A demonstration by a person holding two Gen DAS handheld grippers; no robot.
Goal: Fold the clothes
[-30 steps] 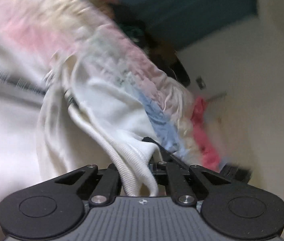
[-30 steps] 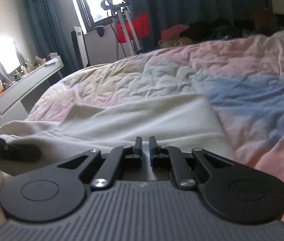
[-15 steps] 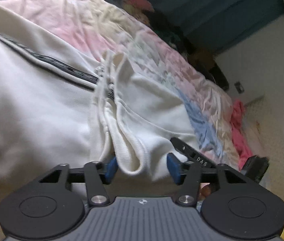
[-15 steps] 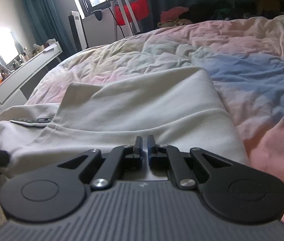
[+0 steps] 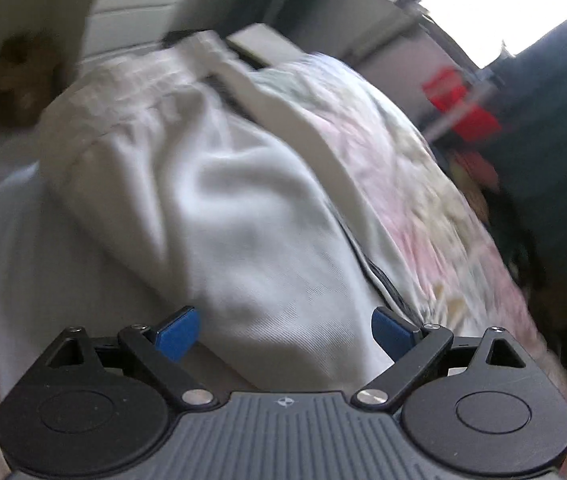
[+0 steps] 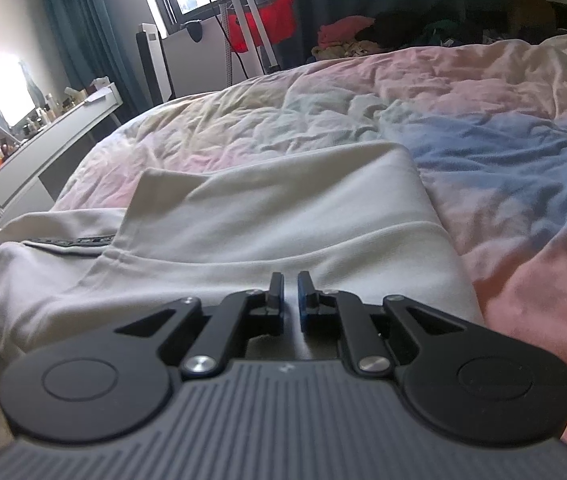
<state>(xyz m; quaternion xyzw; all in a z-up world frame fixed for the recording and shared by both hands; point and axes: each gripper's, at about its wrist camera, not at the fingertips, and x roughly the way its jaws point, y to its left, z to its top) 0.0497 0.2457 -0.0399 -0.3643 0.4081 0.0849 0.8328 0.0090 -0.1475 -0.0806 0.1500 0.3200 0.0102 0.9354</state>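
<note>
A white zip-up garment [image 6: 267, 216] lies partly folded on a bed with a pastel pink, blue and cream bedcover [image 6: 483, 128]; its dark zipper [image 6: 71, 242] shows at the left. My right gripper [image 6: 290, 280] is shut and sits low over the near part of the garment; I cannot tell whether cloth is pinched. In the blurred left wrist view my left gripper [image 5: 283, 322] hangs above a rumpled part of the same garment [image 5: 243, 208]. Its jaws are opening wide, and the blue pads [image 5: 177, 334] touch no cloth.
A white dresser [image 6: 55, 120] with bottles and a lit mirror [image 6: 7, 88] stands left of the bed. A metal stand [image 6: 243, 20] with red cloth and a pile of clothes [image 6: 363, 36] lie beyond it. White drawers [image 5: 143, 8] show past the bed's edge.
My left gripper let go of the ribbed white cuff it held, opened wide and swung away to face the dresser side. The right gripper stayed put and shut.
</note>
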